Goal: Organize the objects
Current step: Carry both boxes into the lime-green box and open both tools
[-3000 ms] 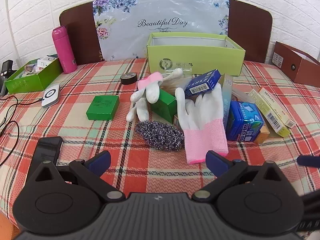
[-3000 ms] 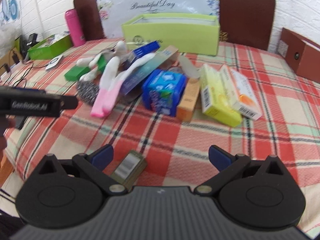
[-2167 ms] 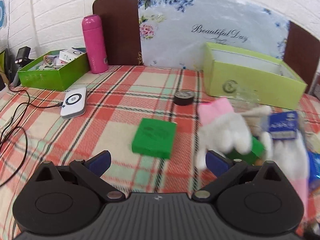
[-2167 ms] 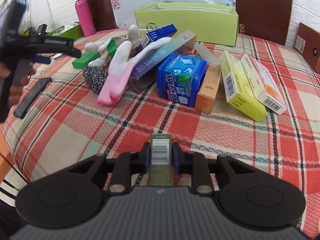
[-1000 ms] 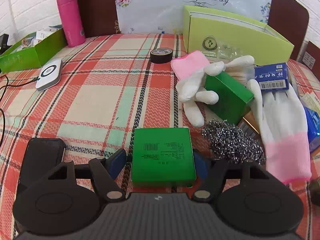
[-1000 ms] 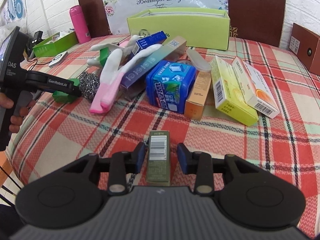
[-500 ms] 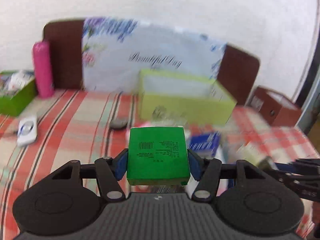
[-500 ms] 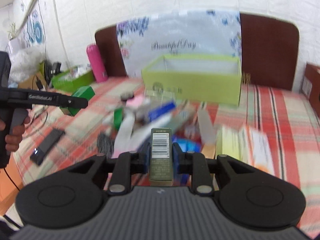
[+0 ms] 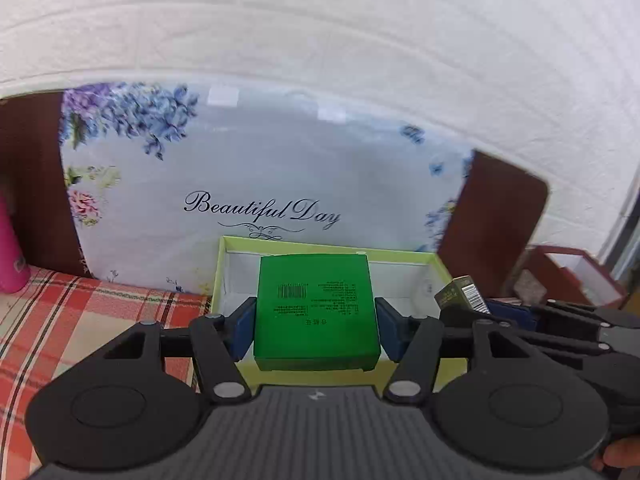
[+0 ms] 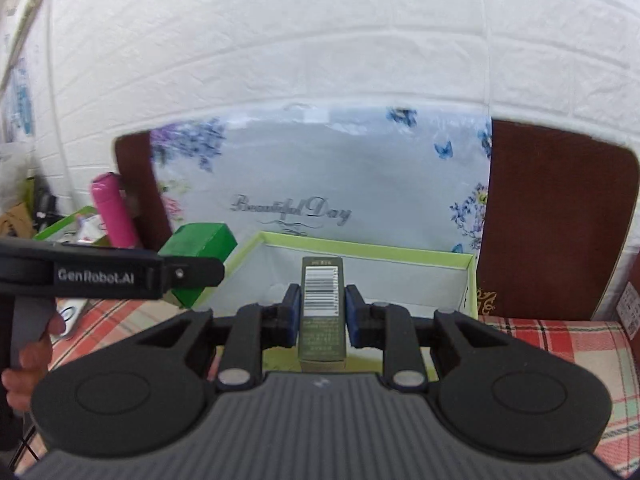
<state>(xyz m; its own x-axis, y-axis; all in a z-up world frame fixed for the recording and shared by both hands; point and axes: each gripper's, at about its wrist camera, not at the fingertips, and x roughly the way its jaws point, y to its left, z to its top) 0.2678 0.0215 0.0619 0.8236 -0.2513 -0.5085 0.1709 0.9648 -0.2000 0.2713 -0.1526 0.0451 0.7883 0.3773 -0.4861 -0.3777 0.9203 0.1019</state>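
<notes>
Left gripper clamps the green box by its two side faces, blue pads pressed flat on them; its jaws had just been closing, with the box between them. Box is squarish and flat, broad printed face up, barcode toward the far end, near edge toward the camera. It hangs over the near-left part of the open lime tray, above the white inside, not touching it. Right gripper is squeezed tight on the olive carton, having just closed on it. Carton is slim, its long axis running straight out along the fingers, barcode label on top toward the far end; far tip is over the tray's inside, near end back over the front rim. From the left camera the carton pokes out to the right of the green box, the two apart. Tray sits on the plaid cloth before a floral "Beautiful Day" bag. Pink bottle stands off to the left. A hand holds the left gripper's handle.
</notes>
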